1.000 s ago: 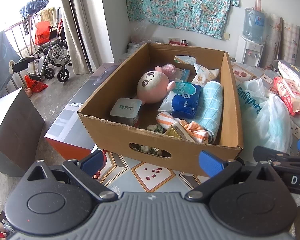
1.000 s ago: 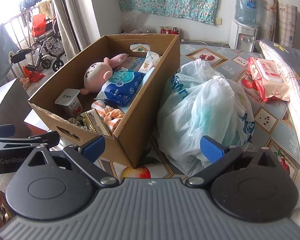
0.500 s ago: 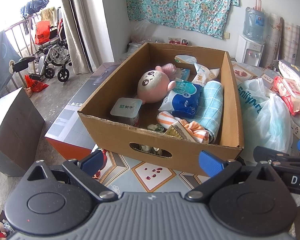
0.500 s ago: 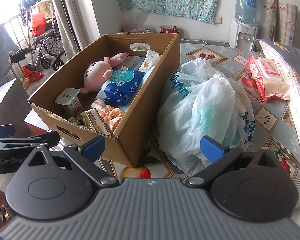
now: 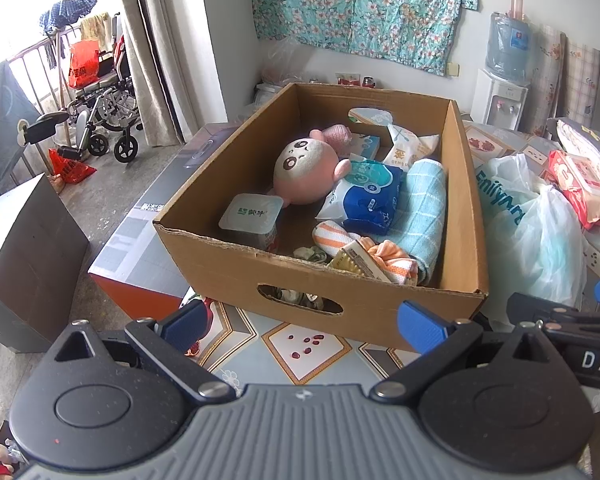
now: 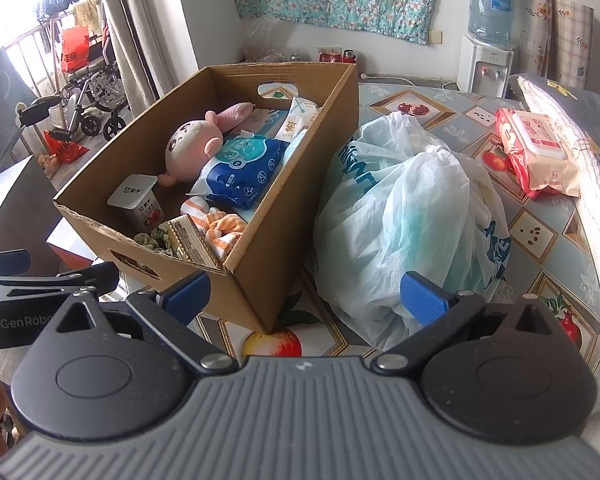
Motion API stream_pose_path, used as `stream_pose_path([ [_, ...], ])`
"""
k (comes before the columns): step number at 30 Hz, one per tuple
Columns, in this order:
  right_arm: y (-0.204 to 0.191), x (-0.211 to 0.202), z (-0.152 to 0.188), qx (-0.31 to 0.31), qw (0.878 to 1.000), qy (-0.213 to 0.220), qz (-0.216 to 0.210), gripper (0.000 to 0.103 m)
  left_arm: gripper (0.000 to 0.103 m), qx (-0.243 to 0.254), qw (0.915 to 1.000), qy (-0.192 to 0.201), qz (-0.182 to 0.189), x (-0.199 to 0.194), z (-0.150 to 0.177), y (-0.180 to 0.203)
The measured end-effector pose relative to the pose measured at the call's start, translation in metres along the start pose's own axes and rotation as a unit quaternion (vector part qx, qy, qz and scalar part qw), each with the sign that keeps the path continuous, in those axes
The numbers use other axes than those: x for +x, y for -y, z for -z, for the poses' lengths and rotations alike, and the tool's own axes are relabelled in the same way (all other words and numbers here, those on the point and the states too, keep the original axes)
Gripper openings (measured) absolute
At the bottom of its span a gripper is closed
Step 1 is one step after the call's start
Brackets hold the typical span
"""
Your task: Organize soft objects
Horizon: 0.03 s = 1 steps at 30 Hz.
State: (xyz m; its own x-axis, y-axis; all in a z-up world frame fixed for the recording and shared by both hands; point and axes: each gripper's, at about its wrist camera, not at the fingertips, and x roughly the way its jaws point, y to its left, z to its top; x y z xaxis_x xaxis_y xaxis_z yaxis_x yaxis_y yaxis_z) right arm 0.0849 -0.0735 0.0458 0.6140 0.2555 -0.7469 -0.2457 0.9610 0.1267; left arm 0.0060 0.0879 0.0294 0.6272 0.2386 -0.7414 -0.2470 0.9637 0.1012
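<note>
Two grippers unchanged from half a second ago. Left gripper [image 5: 302, 320] and right gripper [image 6: 304, 294]: fingers apart, empty, held level before the cardboard box [image 5: 364, 288]. Pink plush toy [image 5: 304, 172] and blue towel [image 5: 424, 208] inside box; white plastic bag [image 6: 412, 216] just beside box on table [image 6: 540, 236].

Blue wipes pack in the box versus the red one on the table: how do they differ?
The blue wipes pack lies inside the cardboard box, leaning on other items; the red wipes pack lies flat on the bare table. Only the red pack shows a hard flip lid. Both are soft plastic packs, untouched.
</note>
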Motion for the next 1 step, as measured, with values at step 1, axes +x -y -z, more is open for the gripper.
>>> stream_pose_path([
  [1, 0.0000, 0.0001, -0.0001, 0.000, 1.000, 0.000, 0.000, 0.102, 0.102, 0.000, 1.0000, 0.000, 0.000, -0.0001, -0.0012, 0.0000],
])
